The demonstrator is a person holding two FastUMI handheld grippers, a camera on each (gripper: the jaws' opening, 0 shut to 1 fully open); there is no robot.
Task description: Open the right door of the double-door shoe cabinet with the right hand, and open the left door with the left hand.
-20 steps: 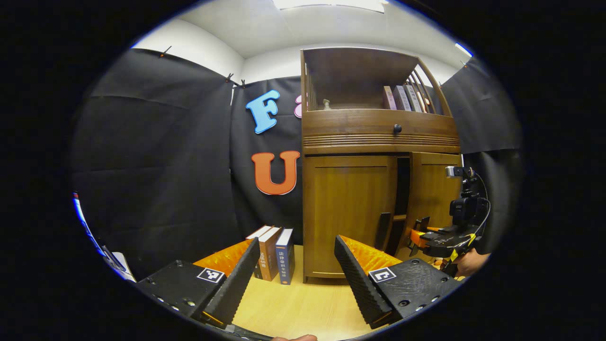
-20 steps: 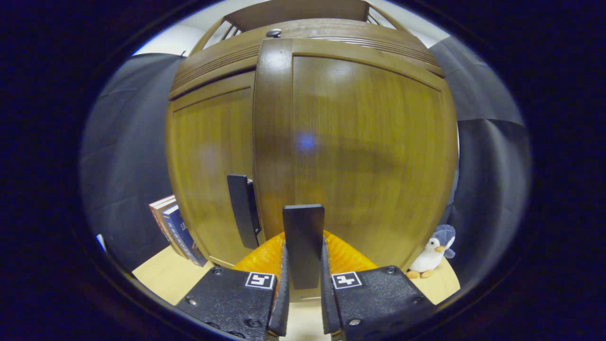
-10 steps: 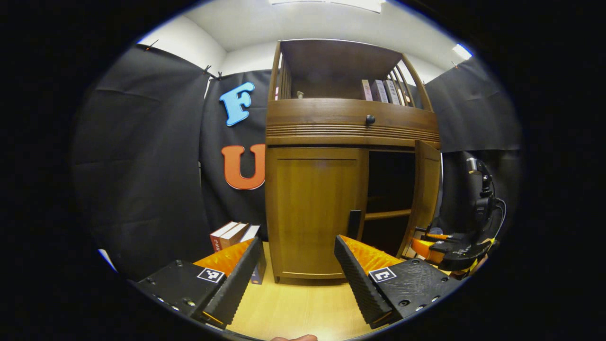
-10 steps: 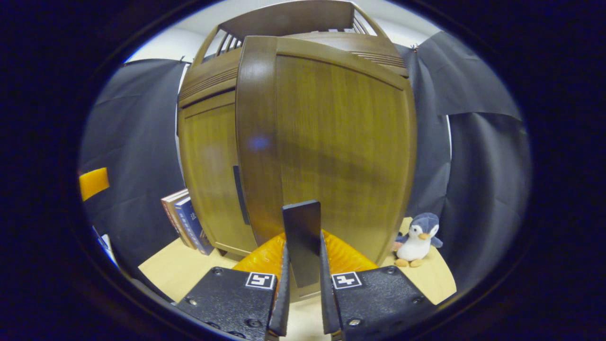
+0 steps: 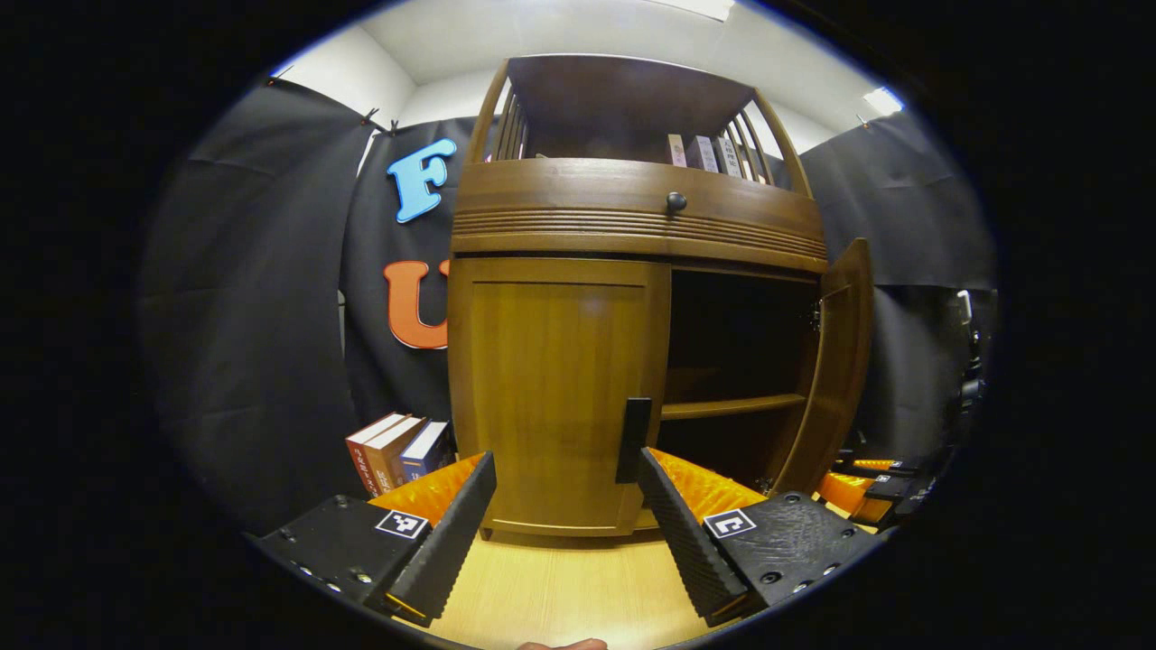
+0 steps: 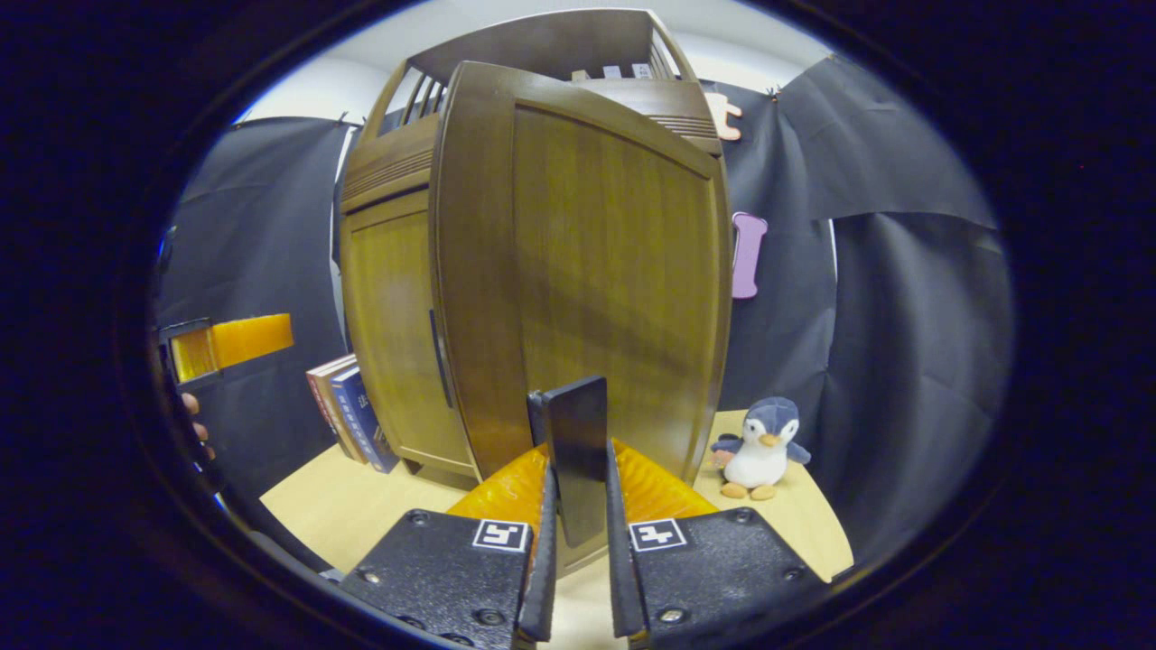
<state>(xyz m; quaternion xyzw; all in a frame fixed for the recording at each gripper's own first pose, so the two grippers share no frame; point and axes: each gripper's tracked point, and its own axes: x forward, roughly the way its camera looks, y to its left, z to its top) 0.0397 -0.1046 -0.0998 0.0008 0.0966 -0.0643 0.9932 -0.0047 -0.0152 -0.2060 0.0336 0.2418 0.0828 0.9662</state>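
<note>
Fingers of the right gripper (image 6: 578, 542) are clenched on the flat black handle (image 6: 578, 451) of the brown wooden right door (image 6: 596, 280), one ribbed pad on each side of it. That door stands swung wide from the double-door wooden shoe cabinet (image 5: 632, 226); in the left gripper view it hangs edge-on at the right (image 5: 835, 361), baring a dark inside with one wooden shelf (image 5: 731, 406). To the right of the door a small grey and white plush penguin (image 6: 763, 447) sits on the light wooden table (image 6: 334, 515), near the black cloth wall.

Left gripper (image 5: 569, 519) is released, its jaws spread wide and holding nothing, low and near in front of the closed brown wooden left door (image 5: 551, 388). That door's black bar handle (image 5: 633, 440) stands just above the gripper's right finger (image 5: 677, 533). A few upright books (image 5: 397, 451) lean left of the cabinet on the table
</note>
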